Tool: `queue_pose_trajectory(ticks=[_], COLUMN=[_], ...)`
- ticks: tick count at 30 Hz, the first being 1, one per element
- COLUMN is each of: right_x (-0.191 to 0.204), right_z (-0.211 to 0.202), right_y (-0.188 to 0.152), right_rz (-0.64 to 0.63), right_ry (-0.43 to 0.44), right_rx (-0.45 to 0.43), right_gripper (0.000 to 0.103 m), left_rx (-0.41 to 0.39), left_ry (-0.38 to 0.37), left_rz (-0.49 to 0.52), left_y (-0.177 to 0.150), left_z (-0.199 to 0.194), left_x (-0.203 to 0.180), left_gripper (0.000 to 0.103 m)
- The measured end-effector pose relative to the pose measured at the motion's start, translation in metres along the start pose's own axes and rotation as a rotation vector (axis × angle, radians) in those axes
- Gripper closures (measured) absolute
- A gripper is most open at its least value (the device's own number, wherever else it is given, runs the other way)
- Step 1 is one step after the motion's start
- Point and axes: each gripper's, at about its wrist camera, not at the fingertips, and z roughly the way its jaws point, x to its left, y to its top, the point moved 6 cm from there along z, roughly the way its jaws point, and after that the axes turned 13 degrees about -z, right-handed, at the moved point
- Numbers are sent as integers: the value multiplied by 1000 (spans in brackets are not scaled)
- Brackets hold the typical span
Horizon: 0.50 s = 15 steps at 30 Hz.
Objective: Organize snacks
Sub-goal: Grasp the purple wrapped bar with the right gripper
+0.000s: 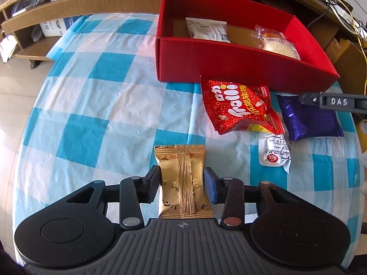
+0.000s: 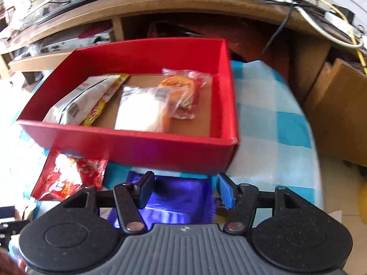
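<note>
Left wrist view: the left gripper [image 1: 182,178] clamps a crinkled gold foil packet [image 1: 182,181] by its sides, well in front of the red box [image 1: 229,61] on the checked cloth [image 1: 103,105]. A glossy red bag [image 1: 238,107] and purple pouch [image 1: 309,119] lie just before the box. The right gripper [image 2: 183,189] straddles the purple pouch, jaws spread. Inside the box lie white and clear wrapped snacks [image 2: 142,110]

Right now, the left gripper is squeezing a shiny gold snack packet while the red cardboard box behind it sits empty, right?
Not quite: the red cardboard box already holds several wrapped snacks, as the right wrist view shows. The left gripper does squeeze the shiny gold snack packet.
</note>
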Motion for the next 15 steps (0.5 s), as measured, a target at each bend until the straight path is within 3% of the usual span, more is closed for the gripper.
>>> queue_pose_trajectory(ticks=[9, 10, 15], right_x=[23, 30, 43], right_z=[-29, -41, -65], right_y=[-48, -65, -94], right_rz=[35, 18, -95], right_ry=[181, 220, 238], right_rx=[163, 228, 281], right_gripper=[14, 14, 13], left_rx=[19, 21, 21], left_ry=[-23, -25, -26], left_rz=[1, 4, 19], left_y=[0, -1, -3], left_z=[1, 1, 2], left_x=[-1, -1, -3], left_gripper=[53, 53, 53])
